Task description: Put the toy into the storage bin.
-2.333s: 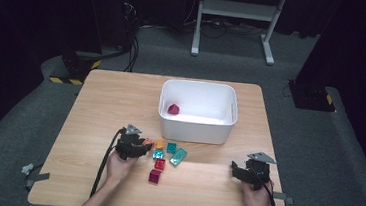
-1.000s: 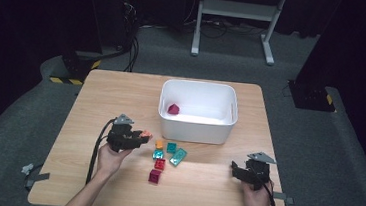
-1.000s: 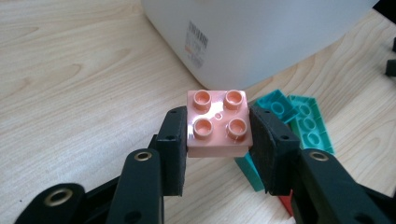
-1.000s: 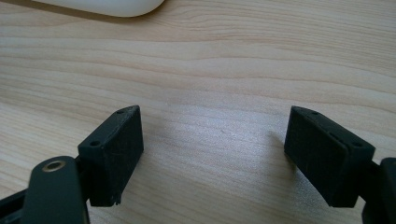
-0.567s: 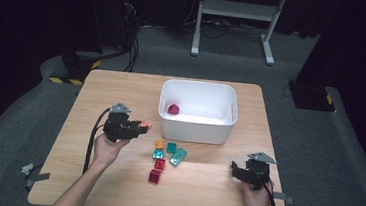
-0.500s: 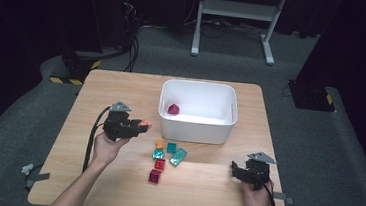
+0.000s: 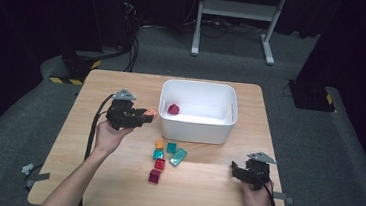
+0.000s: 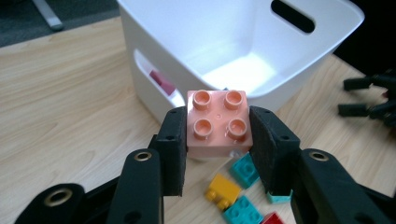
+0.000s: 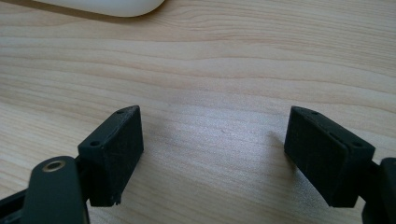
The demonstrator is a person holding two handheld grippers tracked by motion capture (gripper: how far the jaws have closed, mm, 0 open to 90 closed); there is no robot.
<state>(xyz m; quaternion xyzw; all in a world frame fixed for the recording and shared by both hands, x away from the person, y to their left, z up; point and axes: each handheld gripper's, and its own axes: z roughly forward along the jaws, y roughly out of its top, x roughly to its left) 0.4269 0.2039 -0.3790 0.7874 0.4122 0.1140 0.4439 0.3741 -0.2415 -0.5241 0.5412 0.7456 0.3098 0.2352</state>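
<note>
Left gripper view: fingers (image 8: 273, 144) pinch a peach brick (image 8: 218, 123) from both sides, studs facing the camera, brick clear of the desk. Beyond it stands the white bin (image 8: 261, 44), near wall just ahead; a red block (image 8: 161, 83) shows through the bin's handle slot. Below the jaws lie loose bricks, a yellow one (image 8: 223, 190) and teal ones (image 8: 244, 171).

High view: left gripper (image 7: 142, 117) now sits up beside the bin's left wall, brick at its tip. A couple of seconds back it was low at the brick cluster (image 7: 165, 154) in front of the bin; since then it has lifted and swung toward the bin with the brick held. Pick is done, judged; what remains is carrying over the rim and letting go inside, where the red block (image 7: 173, 108) already lies.

Right gripper (image 7: 244, 171) rests at the desk's (image 7: 203, 195) near right corner, unmoved across the frames. Right gripper view: fingers (image 9: 114, 147) spread wide, nothing between them, bare wood under.
</note>
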